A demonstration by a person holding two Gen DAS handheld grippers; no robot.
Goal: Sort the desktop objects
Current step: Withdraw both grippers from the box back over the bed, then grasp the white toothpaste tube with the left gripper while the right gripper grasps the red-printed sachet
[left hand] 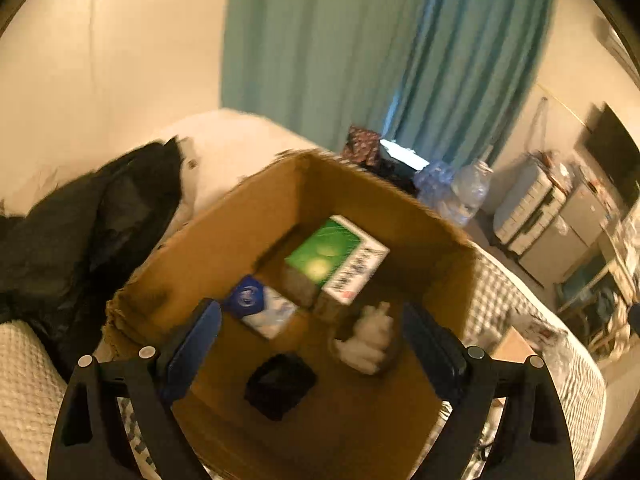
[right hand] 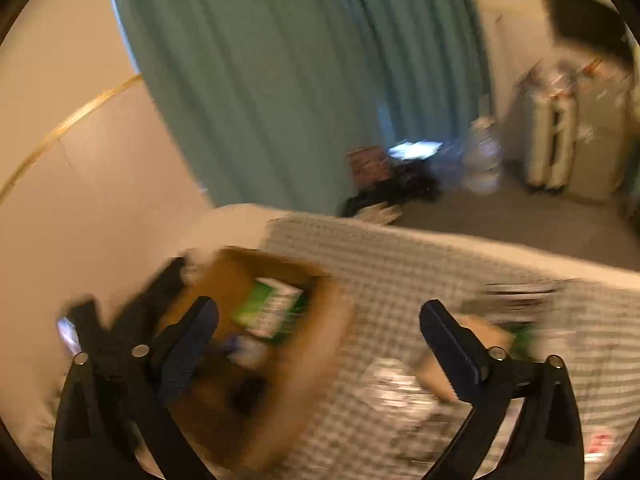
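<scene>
An open cardboard box point(left hand: 372, 200) stands on a checked bed cover. Inside it lie a green-and-white carton point(left hand: 340, 258), a blue-and-white packet point(left hand: 260, 304), a small white figure point(left hand: 370, 338) and a black object point(left hand: 280, 384). My left gripper point(left hand: 312, 320) hangs open over the box with nothing between its fingers. In the blurred right wrist view, my right gripper point(right hand: 318, 316) stands wide open and empty, just right of the same box point(right hand: 280, 360), where the green carton point(right hand: 272, 312) shows. A small brown carton point(right hand: 472, 336) lies on the cover near the right finger.
A black garment point(left hand: 88, 232) lies left of the box on a white pillow. Blue-green curtains point(left hand: 360, 48) hang behind. Plastic bottles point(left hand: 460, 192), drawer units point(left hand: 532, 208) and a suitcase point(right hand: 552, 152) stand on the floor at the right. Loose papers point(right hand: 400, 384) lie on the checked cover point(right hand: 420, 272).
</scene>
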